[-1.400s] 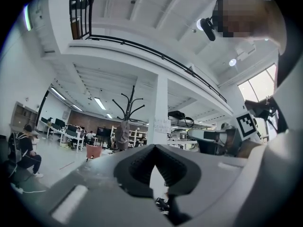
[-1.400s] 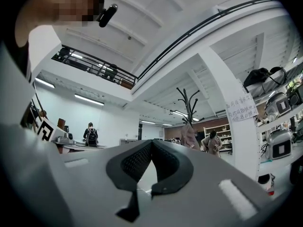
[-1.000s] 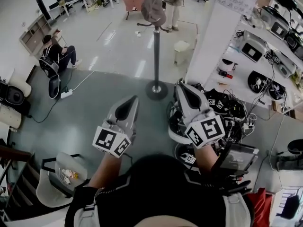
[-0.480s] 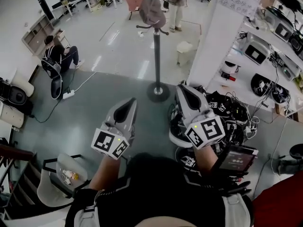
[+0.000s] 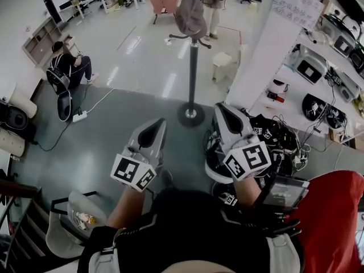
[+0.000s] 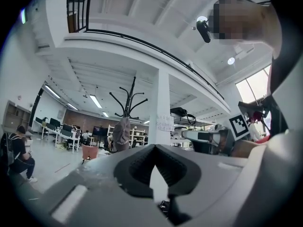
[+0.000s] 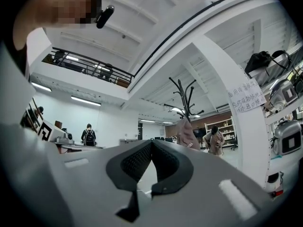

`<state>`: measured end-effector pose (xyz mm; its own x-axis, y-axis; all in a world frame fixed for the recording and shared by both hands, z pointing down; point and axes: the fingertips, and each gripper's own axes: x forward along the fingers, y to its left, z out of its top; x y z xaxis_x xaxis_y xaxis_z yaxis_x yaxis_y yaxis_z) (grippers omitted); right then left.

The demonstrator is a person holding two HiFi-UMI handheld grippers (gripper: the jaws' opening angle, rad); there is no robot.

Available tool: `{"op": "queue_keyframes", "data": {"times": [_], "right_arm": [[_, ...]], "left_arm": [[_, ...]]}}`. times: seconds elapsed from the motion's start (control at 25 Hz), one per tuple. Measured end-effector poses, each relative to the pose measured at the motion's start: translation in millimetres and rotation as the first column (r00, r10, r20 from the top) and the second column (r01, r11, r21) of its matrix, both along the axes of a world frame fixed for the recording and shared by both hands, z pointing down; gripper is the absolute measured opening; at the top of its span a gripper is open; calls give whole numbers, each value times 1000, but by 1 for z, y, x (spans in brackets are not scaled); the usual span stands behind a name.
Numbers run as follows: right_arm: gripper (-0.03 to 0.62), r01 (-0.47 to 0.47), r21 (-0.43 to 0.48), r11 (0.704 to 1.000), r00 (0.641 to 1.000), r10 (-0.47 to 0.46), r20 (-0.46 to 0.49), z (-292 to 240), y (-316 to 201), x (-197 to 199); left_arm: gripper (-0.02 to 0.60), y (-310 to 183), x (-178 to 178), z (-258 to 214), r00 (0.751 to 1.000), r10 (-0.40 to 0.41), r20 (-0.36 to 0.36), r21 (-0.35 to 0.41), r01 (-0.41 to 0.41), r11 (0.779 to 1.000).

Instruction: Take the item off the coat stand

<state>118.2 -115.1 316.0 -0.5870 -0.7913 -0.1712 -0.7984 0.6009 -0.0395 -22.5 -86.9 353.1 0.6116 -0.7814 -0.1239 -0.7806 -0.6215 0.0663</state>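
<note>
Grey-brown fabric cap (image 5: 190,16) hangs on the dark metal coat stand (image 5: 193,73), upper centre of the head view. Below it, the left gripper (image 5: 154,124) and the right gripper (image 5: 223,110) have their jaws together, empty, well apart from the cap.

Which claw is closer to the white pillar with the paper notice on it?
Right. The right claw sits near the foot of the white pillar; the left claw is beyond the coat stand.

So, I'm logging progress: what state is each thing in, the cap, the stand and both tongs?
Cap: hanging on the stand, untouched.
Stand: upright on the floor.
Left tongs: shut, empty, short of the stand.
Right tongs: shut, empty, short of the stand.
</note>
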Motion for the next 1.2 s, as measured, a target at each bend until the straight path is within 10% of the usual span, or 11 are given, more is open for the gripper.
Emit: {"op": "queue_keyframes", "data": {"times": [1.2], "right_arm": [[9, -49, -31, 998, 998, 48, -46, 3, -145, -120]], "left_arm": [[9, -141, -113, 5, 998, 57, -41, -20, -58, 998]]}}
